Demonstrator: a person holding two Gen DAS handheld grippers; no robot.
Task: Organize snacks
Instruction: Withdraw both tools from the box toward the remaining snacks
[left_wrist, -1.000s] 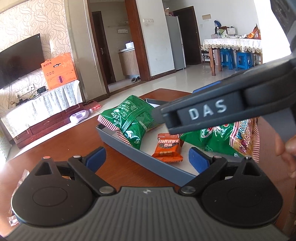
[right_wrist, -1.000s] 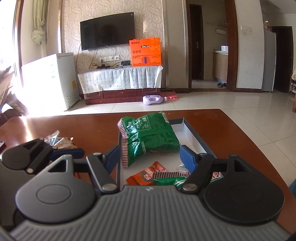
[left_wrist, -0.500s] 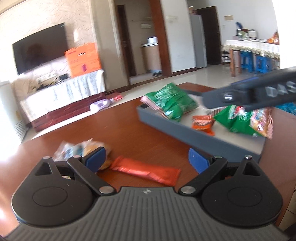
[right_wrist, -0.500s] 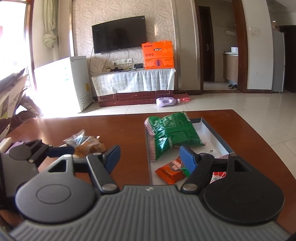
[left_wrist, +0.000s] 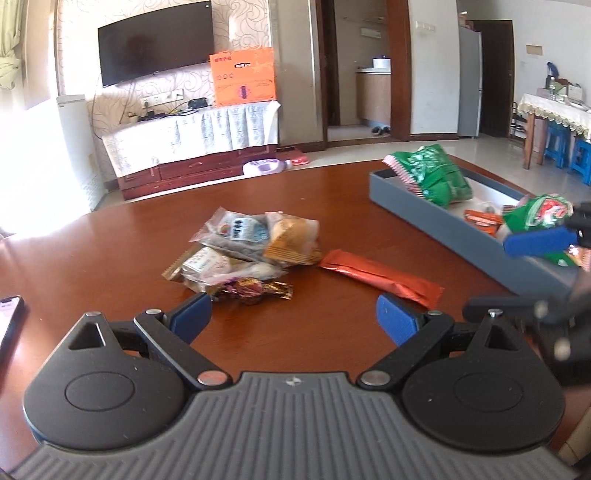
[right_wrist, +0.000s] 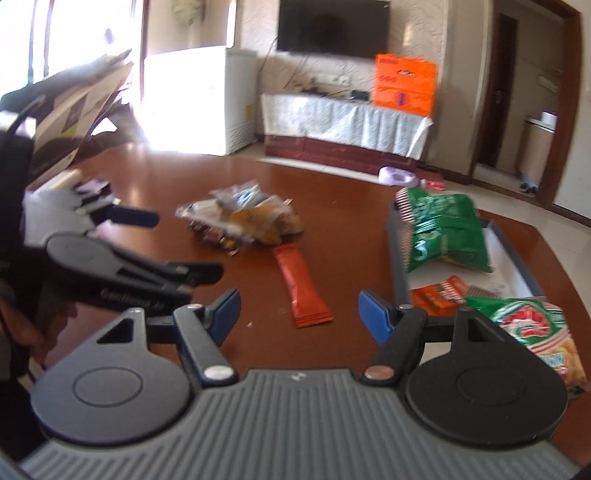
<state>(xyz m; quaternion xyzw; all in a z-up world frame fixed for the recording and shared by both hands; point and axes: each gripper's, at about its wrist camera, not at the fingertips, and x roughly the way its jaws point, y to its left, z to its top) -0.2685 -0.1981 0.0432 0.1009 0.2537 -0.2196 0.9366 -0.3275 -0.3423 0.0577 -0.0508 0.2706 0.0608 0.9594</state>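
Both grippers' fingers spread wide, gripping nothing.
The orange bar (right_wrist: 301, 291) lies on the tabletop (right_wrist: 155, 192) just ahead, between the right gripper (right_wrist: 297, 315) fingers.

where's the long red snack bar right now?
The red snack bar lies flat on the wooden table, between the pile of loose snacks on its left and the grey tray on its right, just ahead of both open grippers.

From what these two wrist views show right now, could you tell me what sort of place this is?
Most likely a home living room. A wall-mounted TV hangs above a cloth-draped cabinet, a fridge stands past the doorway, and loose snacks lie on a wooden table beside a grey tray.
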